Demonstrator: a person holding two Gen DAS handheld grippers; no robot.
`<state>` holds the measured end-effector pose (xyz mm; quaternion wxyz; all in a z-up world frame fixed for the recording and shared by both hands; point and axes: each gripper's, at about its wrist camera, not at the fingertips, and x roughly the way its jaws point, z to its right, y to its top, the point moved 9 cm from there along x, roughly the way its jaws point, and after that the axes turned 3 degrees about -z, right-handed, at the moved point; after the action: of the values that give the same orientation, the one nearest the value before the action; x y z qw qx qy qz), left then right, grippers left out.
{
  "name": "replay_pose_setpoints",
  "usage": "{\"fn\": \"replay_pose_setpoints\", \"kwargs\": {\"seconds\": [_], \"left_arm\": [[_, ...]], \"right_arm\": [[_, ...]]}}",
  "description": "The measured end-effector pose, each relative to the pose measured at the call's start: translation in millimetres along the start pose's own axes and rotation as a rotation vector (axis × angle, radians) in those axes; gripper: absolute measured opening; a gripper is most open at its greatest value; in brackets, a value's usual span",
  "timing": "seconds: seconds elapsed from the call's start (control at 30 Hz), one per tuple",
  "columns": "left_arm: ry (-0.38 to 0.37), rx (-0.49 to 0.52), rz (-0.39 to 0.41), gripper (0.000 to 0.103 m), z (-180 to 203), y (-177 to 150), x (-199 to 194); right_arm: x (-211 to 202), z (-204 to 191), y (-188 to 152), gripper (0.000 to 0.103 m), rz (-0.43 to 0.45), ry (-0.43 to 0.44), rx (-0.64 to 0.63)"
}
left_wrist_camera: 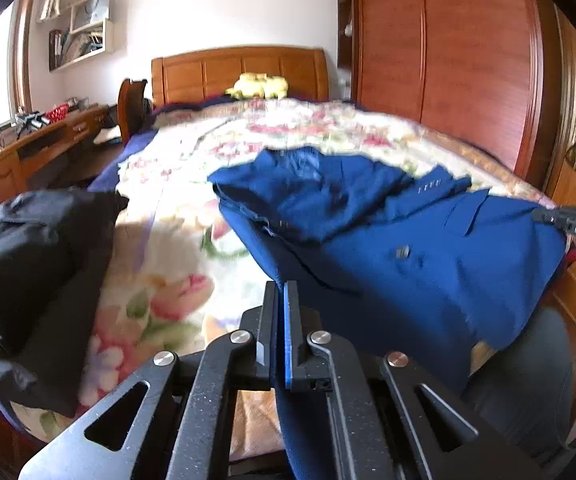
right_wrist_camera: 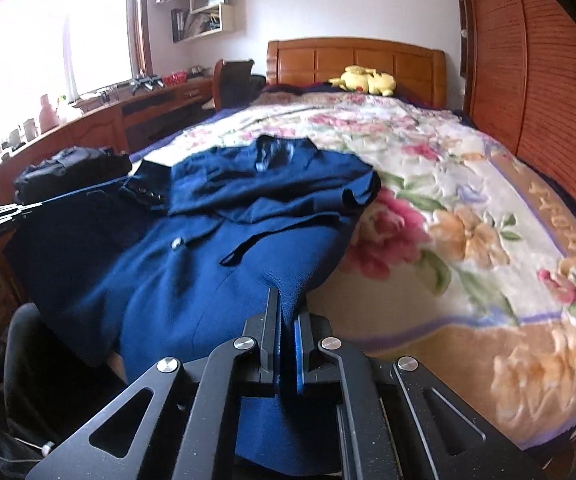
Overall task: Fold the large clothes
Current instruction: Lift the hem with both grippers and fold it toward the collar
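Blue coat [left_wrist_camera: 388, 232] lies front-up on the floral blanket [right_wrist_camera: 468, 208] at the foot of the bed, sleeves folded across the chest, hem hanging off the edge. Left tool [left_wrist_camera: 279, 300] is closed on the hem corner at 6 o'clock of its view; right tool [right_wrist_camera: 288, 308] is likewise clamped on the opposite hem corner. Holding both corners keeps the hem taut, probably to carry it up toward the collar. Black garment [left_wrist_camera: 35, 260], seemingly folded already (blurred), sits at 9 o'clock.
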<state>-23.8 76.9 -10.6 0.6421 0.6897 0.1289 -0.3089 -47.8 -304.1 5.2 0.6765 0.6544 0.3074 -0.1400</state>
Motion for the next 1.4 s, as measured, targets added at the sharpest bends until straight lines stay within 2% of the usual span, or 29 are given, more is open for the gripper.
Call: {"fn": "replay_pose_setpoints", "kwargs": {"seconds": [0.37,0.57,0.7,0.9,1.27,1.4], "left_arm": [[-0.028,0.058,0.165,0.002,24.6,59.8,-56.0],[-0.055,0.091,0.271,0.002,36.1,99.4,-92.6],[-0.051,0.099,0.307,0.002,33.5,117.8,-99.1],[-0.04,0.091,0.282,0.002,25.5,125.9,-62.8],[0.002,-0.014,0.13,0.002,-22.1,126.7,76.9],[0.033,-0.03,0.108,0.002,-37.5,134.8,109.3]], "right_arm": [[-54.8,-3.8,21.0,0.004,0.131,0.018,-0.027],[-102.6,-1.0,46.7,0.004,0.246,0.025,-0.042],[-119.6,5.3,69.5,0.004,0.306,0.007,-0.063],[-72.3,19.8,83.2,0.004,0.265,-0.023,-0.062],[82.1,56.6,114.9,0.004,0.101,-0.04,0.004],[111.2,59.7,141.5,0.004,0.081,-0.053,0.003]]}}
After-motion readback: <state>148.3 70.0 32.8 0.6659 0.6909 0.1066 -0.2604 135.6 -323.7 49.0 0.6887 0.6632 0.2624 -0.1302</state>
